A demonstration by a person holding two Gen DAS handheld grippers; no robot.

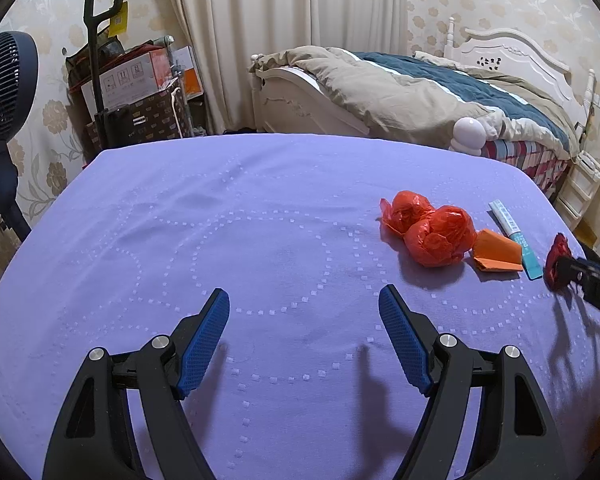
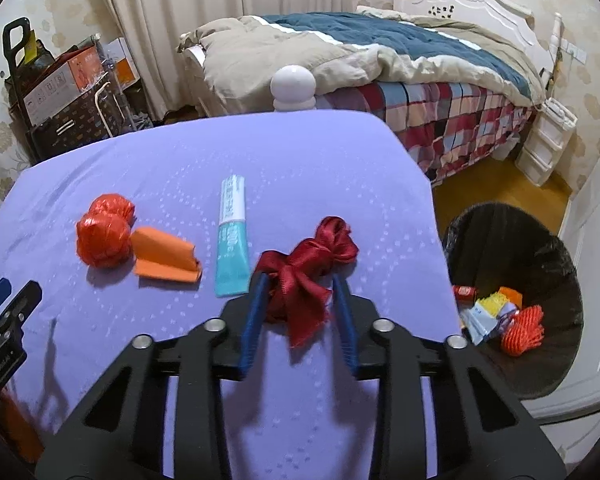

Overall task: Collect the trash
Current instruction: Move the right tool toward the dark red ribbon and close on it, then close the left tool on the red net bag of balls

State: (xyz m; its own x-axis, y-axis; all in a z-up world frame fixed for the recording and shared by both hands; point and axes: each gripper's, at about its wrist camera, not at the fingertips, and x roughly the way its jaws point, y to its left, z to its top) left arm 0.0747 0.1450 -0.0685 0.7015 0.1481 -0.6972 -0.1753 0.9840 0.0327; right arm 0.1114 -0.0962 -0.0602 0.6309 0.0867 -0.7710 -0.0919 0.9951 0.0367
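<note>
Dark red ribbon (image 2: pixel 308 268), tied in a bow, sits between the blue pads of my right gripper (image 2: pixel 300 284), and the pads pinch it from both sides, near the right edge of the table. The table wears a purple cloth (image 2: pixel 260 152). Just left of the ribbon lies a teal and white tube (image 2: pixel 231 240), then a folded orange paper (image 2: pixel 164 258), then two crumpled red plastic bags (image 2: pixel 104 236) touching each other. My left gripper (image 1: pixel 304 336) hovers over a bare stretch of the cloth, its fingers spread wide with nothing between them. On the floor to the right of the table stands a black bin (image 2: pixel 500 232) lined with a dark bag; inside it are an orange net, some yellow and pale scraps and a small red thing. A bed (image 2: pixel 380 52) with a rumpled quilt stands beyond the table.
</note>
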